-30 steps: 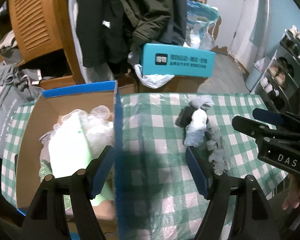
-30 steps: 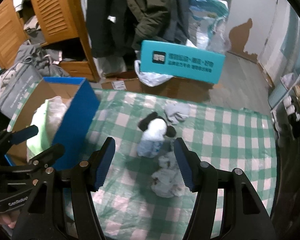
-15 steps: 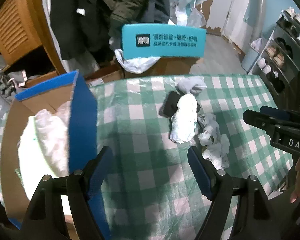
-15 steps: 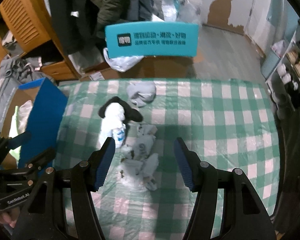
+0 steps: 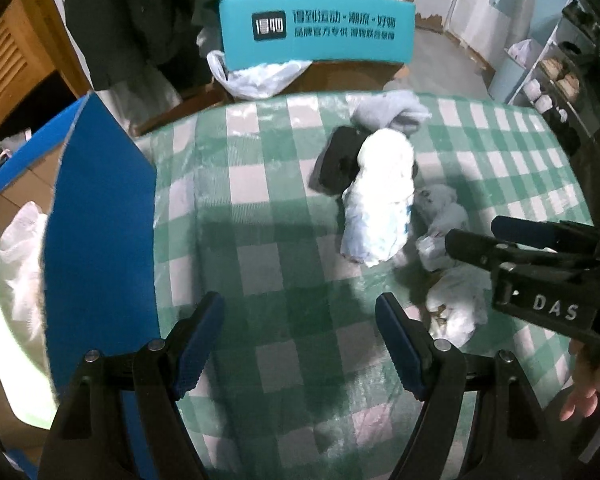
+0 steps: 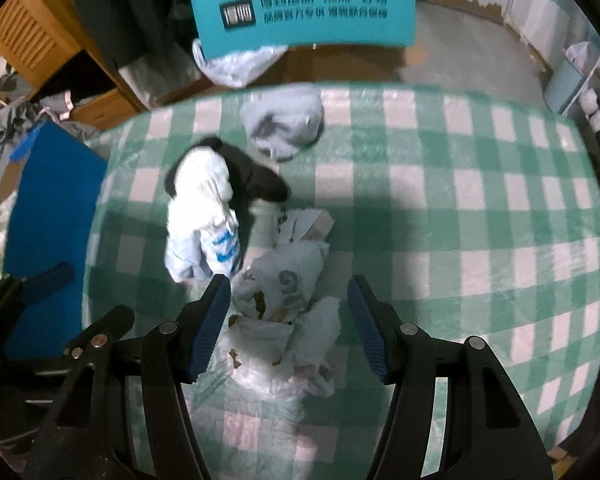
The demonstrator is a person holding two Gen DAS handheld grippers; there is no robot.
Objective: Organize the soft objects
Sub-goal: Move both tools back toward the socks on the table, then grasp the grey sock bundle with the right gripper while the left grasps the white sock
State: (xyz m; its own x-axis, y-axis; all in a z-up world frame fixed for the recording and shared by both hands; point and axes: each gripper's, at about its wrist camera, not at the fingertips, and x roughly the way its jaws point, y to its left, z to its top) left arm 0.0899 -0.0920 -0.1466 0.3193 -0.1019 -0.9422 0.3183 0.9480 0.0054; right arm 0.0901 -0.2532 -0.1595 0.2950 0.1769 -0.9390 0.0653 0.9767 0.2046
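The box (image 5: 96, 240) holds some soft items; 4 remain on the worktop (image 6: 460, 208). Left tongs (image 5: 300, 344) and right tongs (image 6: 288, 320) are open, empty.

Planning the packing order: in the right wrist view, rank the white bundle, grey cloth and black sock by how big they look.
1. white bundle
2. grey cloth, though farther off, so unsure
3. black sock, partly hidden under the bundle

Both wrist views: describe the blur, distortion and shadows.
Left wrist view: fisheye bends the teal box into an arc; dark shadows cross the checkered tablecloth; the white sock roll glares slightly.
Right wrist view: similar bending and black corner vignette; the grey sock bundle looks smeared; a shadow band crosses the cloth.
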